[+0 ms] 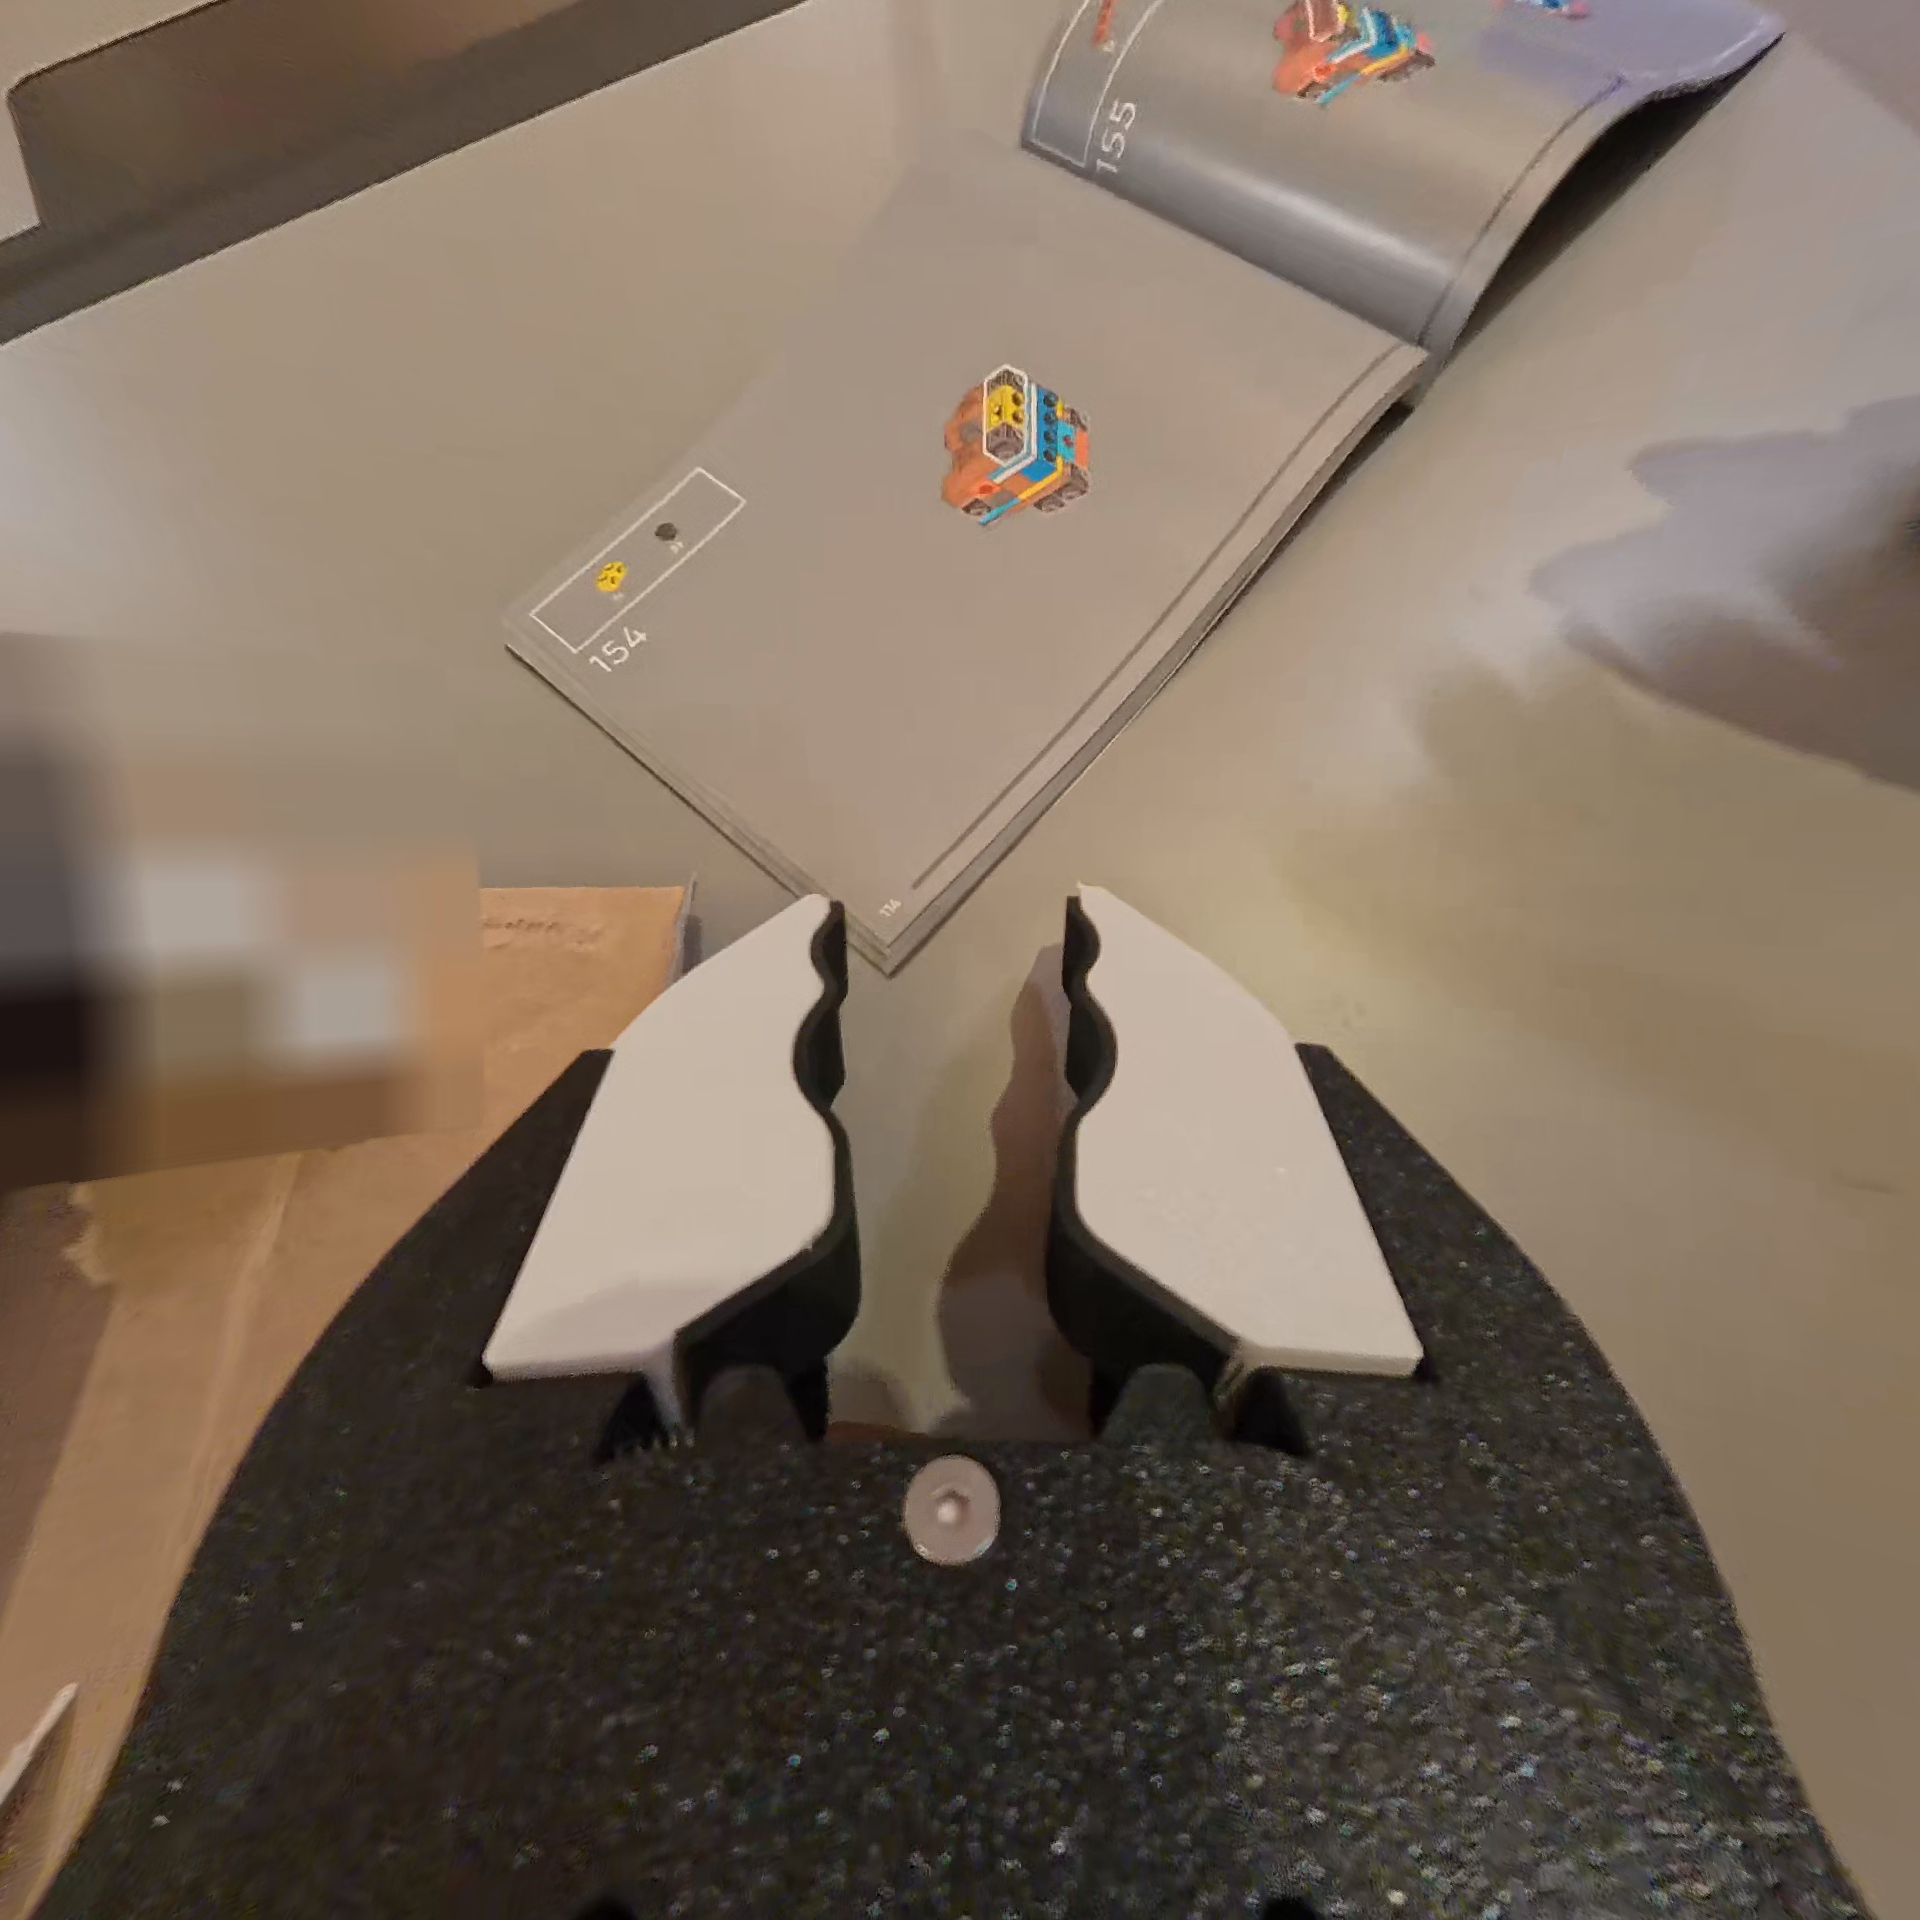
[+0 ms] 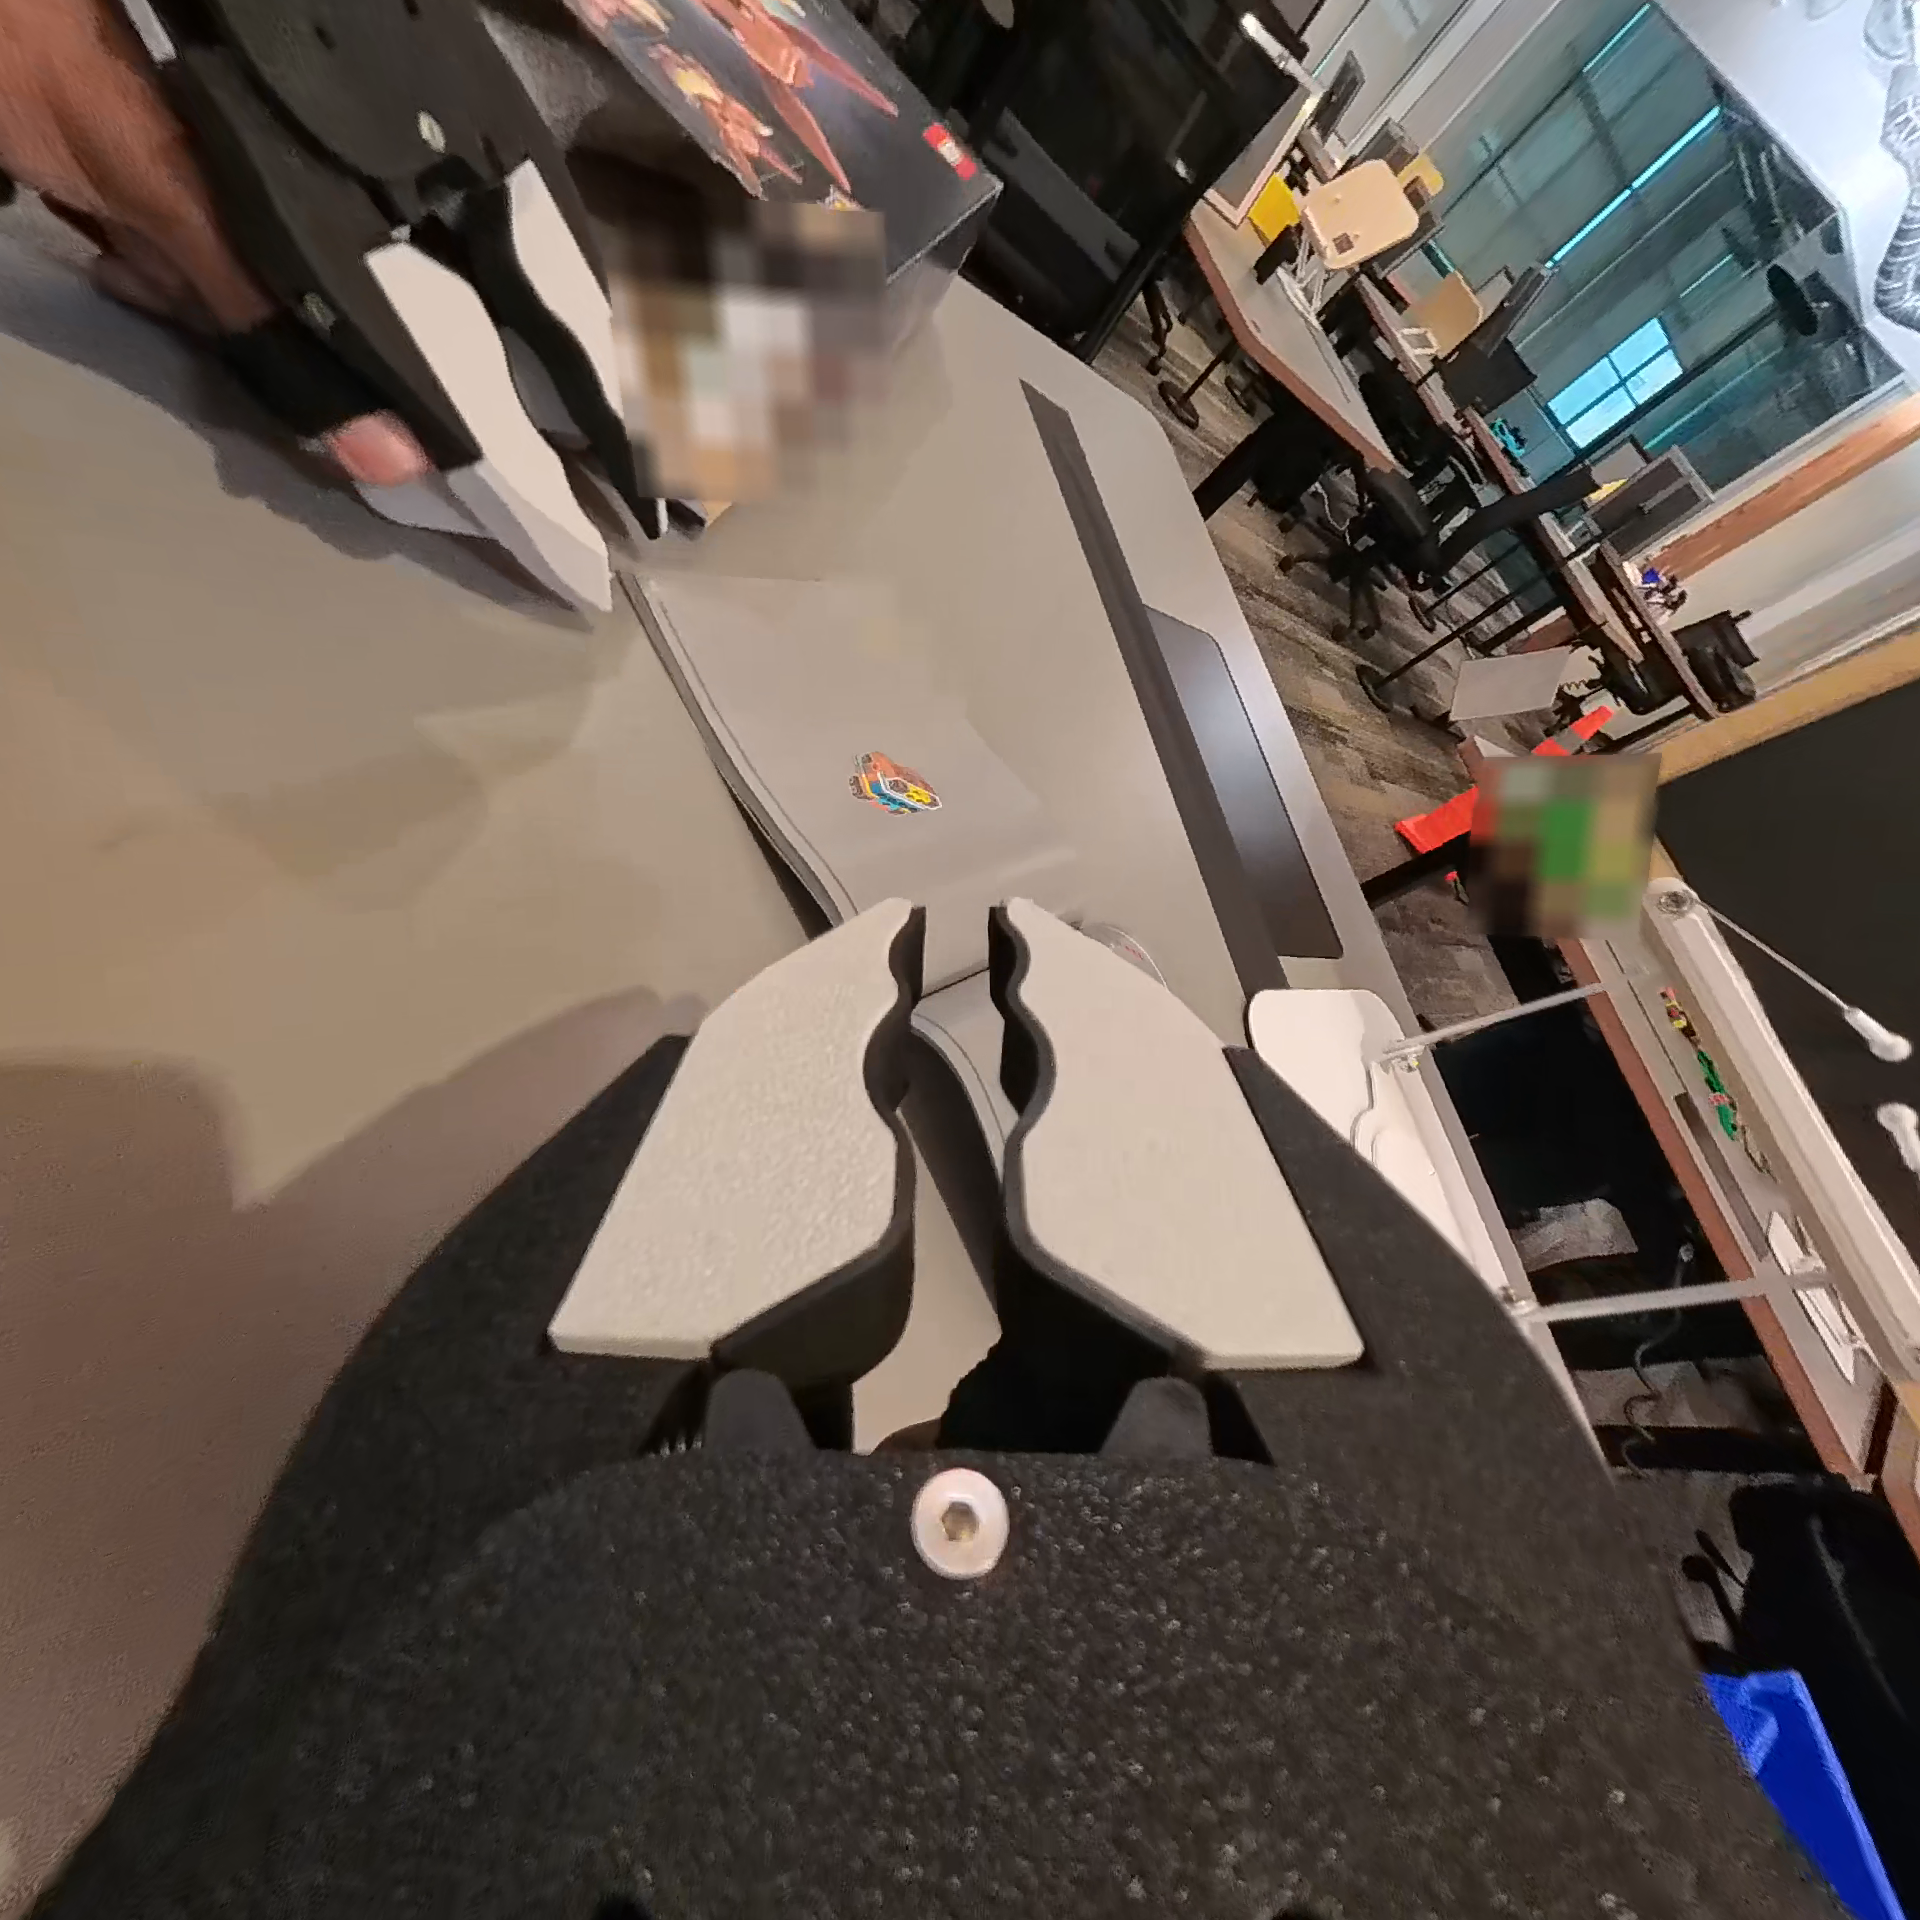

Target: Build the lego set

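An open grey instruction booklet (image 1: 935,665) lies on the grey table, its pages showing a small orange, blue and yellow model. My left gripper (image 1: 954,914) is open and empty, its tips just short of the booklet's near corner. My right gripper (image 2: 956,920) has a narrow gap between its fingers and holds nothing; it points at the booklet (image 2: 935,727) from the other side. The left gripper (image 2: 540,468), held by a hand, also shows at the upper left of the right wrist view. No loose bricks show.
A brown paper bag (image 1: 260,1299) lies left of my left gripper. A dark set box (image 2: 790,114) stands behind the left gripper. A white tray (image 2: 1320,1039) sits at the table's right edge, beside a dark strip (image 2: 1195,675). Office desks and chairs stand beyond. About 20 centimeters separates my left fingertips from my right.
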